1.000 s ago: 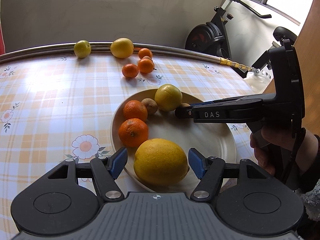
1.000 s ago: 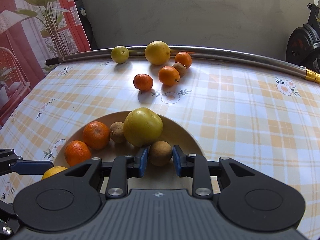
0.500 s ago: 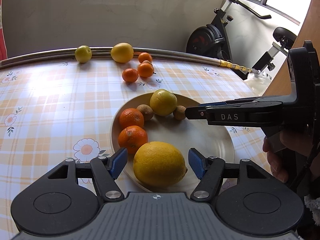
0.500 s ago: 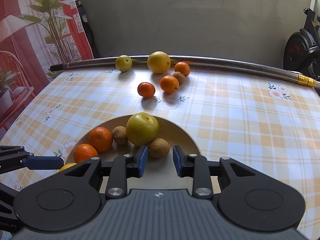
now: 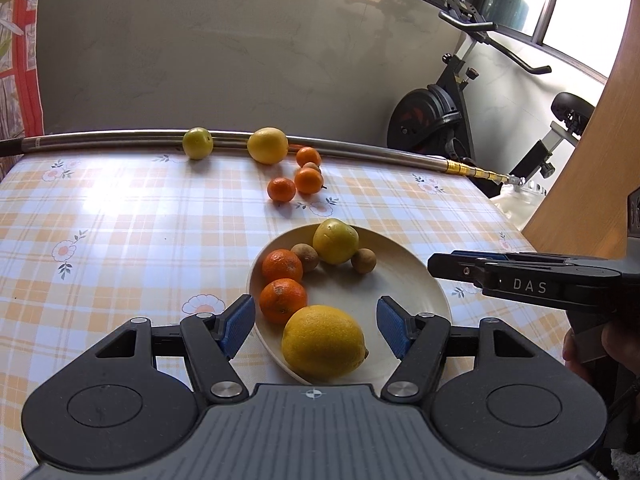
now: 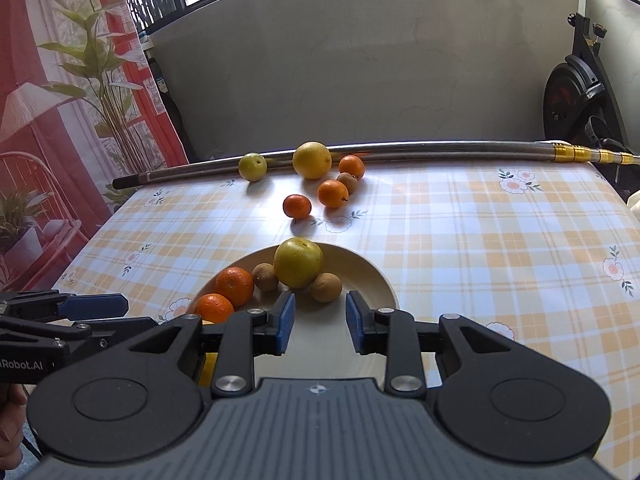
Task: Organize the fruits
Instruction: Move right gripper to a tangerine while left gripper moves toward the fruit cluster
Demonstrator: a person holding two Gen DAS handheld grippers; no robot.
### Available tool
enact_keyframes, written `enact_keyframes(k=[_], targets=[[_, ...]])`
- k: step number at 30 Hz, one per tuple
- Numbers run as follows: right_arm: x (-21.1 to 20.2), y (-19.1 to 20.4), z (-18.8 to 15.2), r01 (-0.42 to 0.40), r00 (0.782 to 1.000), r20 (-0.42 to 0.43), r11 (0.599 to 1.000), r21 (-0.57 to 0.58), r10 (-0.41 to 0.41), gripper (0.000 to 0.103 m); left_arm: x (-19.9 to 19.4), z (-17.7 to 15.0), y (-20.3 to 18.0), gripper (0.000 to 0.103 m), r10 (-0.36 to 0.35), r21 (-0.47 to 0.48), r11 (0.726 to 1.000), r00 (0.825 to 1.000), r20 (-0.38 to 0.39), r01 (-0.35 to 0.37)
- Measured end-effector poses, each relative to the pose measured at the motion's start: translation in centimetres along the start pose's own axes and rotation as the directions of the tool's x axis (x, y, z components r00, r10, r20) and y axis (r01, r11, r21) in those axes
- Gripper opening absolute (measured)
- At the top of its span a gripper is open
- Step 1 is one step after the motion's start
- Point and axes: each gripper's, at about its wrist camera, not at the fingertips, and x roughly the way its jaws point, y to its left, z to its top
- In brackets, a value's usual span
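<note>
Both grippers are wide open and hold nothing. The left gripper (image 5: 316,326) sits around the lemon (image 5: 323,343) on the plate (image 5: 404,280). The right gripper (image 6: 320,322) hovers over the plate.

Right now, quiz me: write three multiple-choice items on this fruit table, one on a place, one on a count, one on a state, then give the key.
1. Where does the large lemon lie?
A. on the plate's near edge
B. against the metal pole
C. on the bare cloth

2. How many fruits are on the plate?
A. four
B. six
C. eight

3. What state is the right gripper in?
A. shut on a brown fruit
B. open, holding nothing
C. shut and empty

Key:
1. A, it sits on the plate between the left gripper fingers, untouched.
2. B, the lemon, two oranges, a green-yellow fruit and two small brown ones.
3. B, its blue pads stand apart, short of the brown fruit.
</note>
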Motion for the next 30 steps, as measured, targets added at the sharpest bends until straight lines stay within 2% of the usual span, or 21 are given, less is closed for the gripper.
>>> enact_keyframes(k=[10, 17, 24, 30], targets=[[-2.4, 0.7, 0.5, -0.005, 0.998, 0.057, 1.0, -0.004, 0.005, 0.031, -4.2, 1.1, 1.8, 0.07, 0.09, -0.049, 0.995, 0.993, 0.074, -0.087], [-2.7, 0.8, 1.2, -0.009, 0.997, 0.08, 1.0, -0.003, 0.009, 0.031, -6.3, 2.3, 3.9, 0.07, 0.154, -0.082, 0.986, 0.981, 0.12, -0.145], [-2.2, 0.3, 1.9, -0.008, 0.996, 0.087, 1.0, 0.005, 0.007, 0.031, -7.5, 4.1, 6.1, 0.07, 0.206, -0.107, 0.976, 0.967, 0.152, -0.191], [-1.0, -0.3, 2.6, -0.012, 0.997, 0.078, 1.0, 0.015, 0.011, 0.031, -6.6, 5.3, 6.8, 0.07, 0.229, -0.112, 0.97, 0.962, 0.147, -0.214]])
